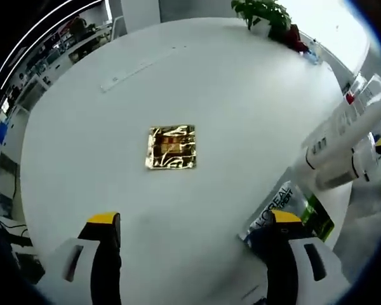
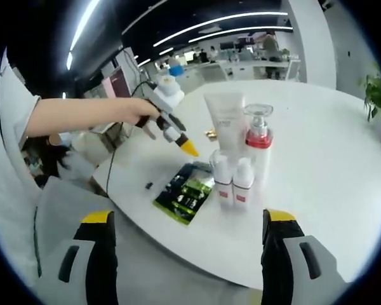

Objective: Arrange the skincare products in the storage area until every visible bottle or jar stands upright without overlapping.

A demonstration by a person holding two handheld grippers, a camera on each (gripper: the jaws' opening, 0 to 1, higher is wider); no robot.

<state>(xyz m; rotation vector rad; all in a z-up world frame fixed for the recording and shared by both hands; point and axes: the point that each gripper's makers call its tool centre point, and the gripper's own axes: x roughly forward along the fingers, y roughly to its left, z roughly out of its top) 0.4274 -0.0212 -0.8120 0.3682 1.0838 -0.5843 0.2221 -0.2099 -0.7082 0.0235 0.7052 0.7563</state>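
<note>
"L'OREAL" is printed in white on the dark sachet (image 1: 291,210) lying on the tabletop (image 1: 228,114). Lettering on the white tube (image 1: 343,127) cannot be read.

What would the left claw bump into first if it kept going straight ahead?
Probably the gold packet, lying flat on the white table straight ahead of the open left claw. Nothing else sits between them, though depth is hard to judge.

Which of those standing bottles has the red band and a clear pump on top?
The pump bottle at the right of the cluster, beside the taller white tube. The two small white bottles in front have plain white caps and only reddish labels.
</note>
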